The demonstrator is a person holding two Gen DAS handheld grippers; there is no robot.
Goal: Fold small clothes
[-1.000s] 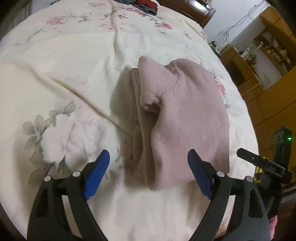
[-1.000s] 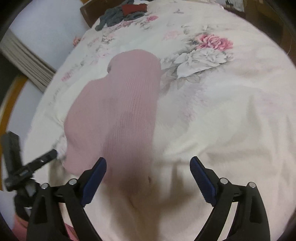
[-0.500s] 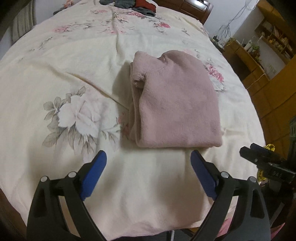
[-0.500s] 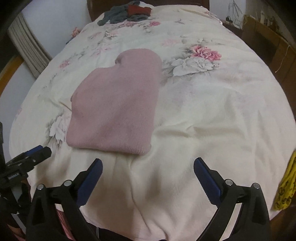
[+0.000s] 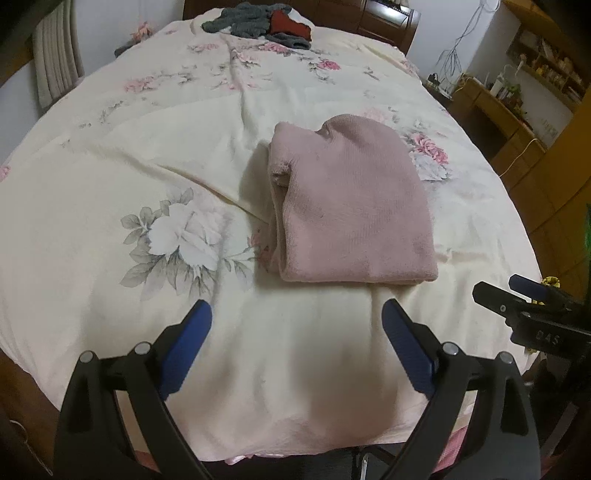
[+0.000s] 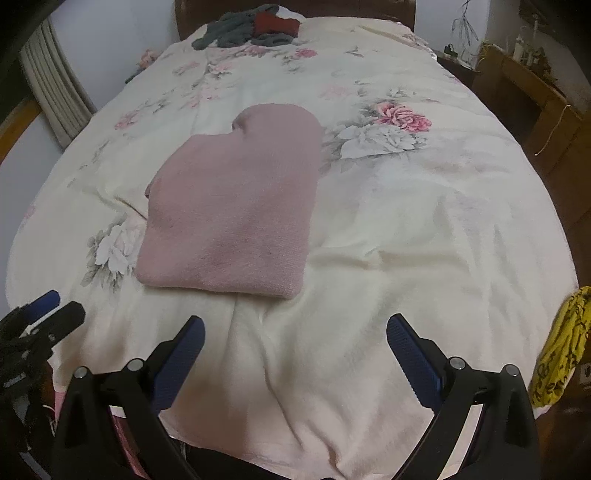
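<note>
The pink sweater (image 5: 354,210) lies folded mid-bed on the floral bedspread (image 5: 147,155). Our left gripper (image 5: 297,334) and right gripper (image 6: 295,341) hover near its front edge, jaws spread, holding nothing. The left-side layers look loosely stacked, perhaps uneven; lifting it by one layer could undo the fold.

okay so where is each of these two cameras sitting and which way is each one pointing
Left wrist: sits on the left tongs, open, facing up the floral cream bedspread at the folded dusty-pink knit garment; the right tongs' tips show at right.
Right wrist: sits on the right tongs, open, facing the same way; the left tongs' tips show at left.
Shared: the garment, the bedspread, and the grey and red clothes pile at the far end.
</note>
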